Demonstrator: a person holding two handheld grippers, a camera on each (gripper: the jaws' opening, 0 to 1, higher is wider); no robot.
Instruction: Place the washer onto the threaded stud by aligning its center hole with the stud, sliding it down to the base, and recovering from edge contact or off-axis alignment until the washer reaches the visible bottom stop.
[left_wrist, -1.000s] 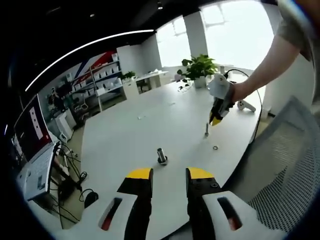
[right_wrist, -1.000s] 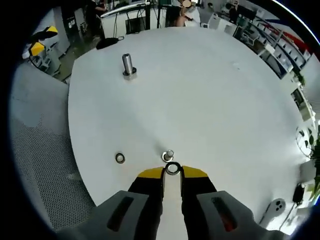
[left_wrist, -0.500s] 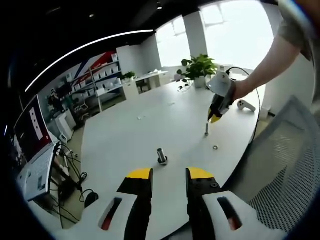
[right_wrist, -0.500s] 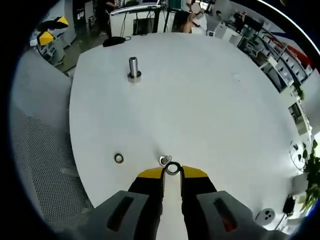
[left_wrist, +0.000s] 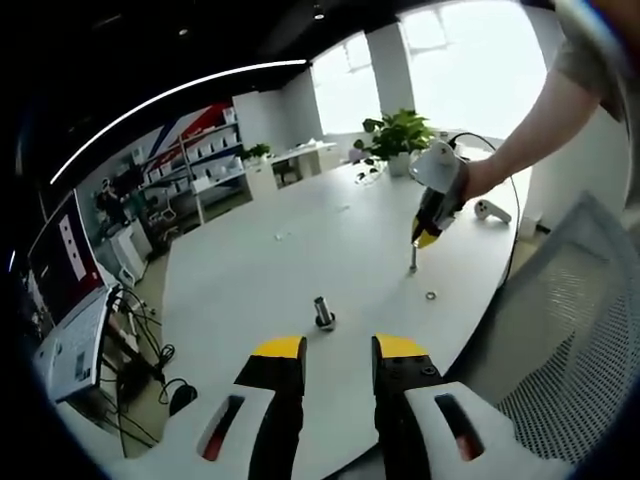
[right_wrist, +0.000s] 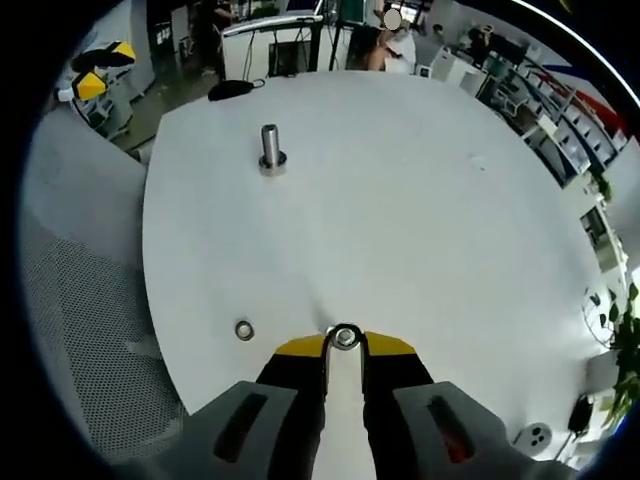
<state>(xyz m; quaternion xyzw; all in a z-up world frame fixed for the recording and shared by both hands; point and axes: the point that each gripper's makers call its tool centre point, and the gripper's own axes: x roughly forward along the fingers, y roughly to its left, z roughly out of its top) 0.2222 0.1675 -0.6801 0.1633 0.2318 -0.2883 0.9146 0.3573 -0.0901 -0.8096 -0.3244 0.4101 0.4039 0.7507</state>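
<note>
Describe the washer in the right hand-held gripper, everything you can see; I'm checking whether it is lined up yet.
The washer is a small flat ring, silvery metal by its look, with a round centre hole. It is pinched at its edge between the yellow tips of the right hand-held gripper, lying roughly flat. In the right gripper view the top of the stud shows through its hole, so it looks about centred. In the left gripper view the gripper tips sit just above the stud, near the white table's edge. Whether the two touch cannot be told.

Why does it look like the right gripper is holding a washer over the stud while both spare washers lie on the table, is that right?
Not quite: one spare washer lies on the table, not two, as the right gripper view shows. The right gripper does hold a washer over the stud.
</note>
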